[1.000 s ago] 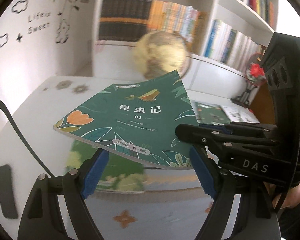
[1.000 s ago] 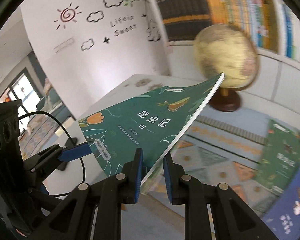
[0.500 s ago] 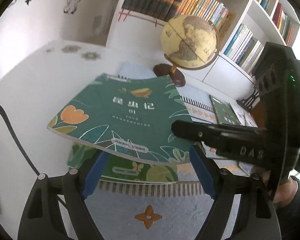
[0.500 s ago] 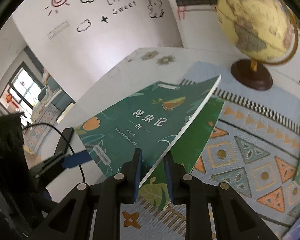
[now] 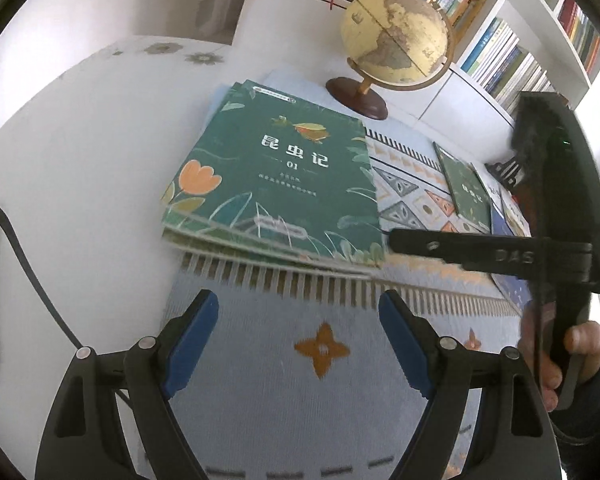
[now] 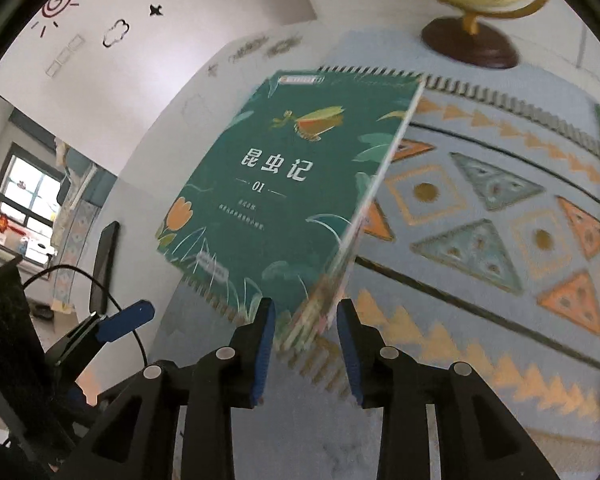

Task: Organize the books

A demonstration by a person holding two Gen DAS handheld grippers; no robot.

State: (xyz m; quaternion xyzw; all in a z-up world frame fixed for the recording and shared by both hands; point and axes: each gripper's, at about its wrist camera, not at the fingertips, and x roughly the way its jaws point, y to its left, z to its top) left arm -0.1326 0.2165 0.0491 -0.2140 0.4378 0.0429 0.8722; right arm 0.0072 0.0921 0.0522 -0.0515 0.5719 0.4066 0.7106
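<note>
1. Big picture first: the stacking is partway there. The green book (image 5: 276, 184) lies on top of at least one other book at the left end of the patterned mat (image 5: 300, 360), just in front of the globe (image 5: 396, 40). That placement looks done or nearly so, as best one can judge here.
2. What's left: more books (image 5: 466, 190) lie flat at the far right end of the mat, well apart from the pile. They presumably have to be brought across to it, or go up to the bookshelf (image 5: 512, 52) behind; which is meant, these views don't say.
3. Now the right gripper (image 6: 306, 344): its jaws have just been opening, and the near corner of the green book sits between them. The pads stand off it on both sides, so it reads as a release, not a grip.
4. The left gripper (image 5: 298, 340) hangs over bare mat just short of the pile, jaws wide apart and nothing between them.
5. The book itself: a thin softcover with a dark green cover of leaves, an orange tulip at the lower left, a small bird-like figure near the top, white Chinese title characters and "01" beneath. The corner nearest the right gripper is blurred.
</note>
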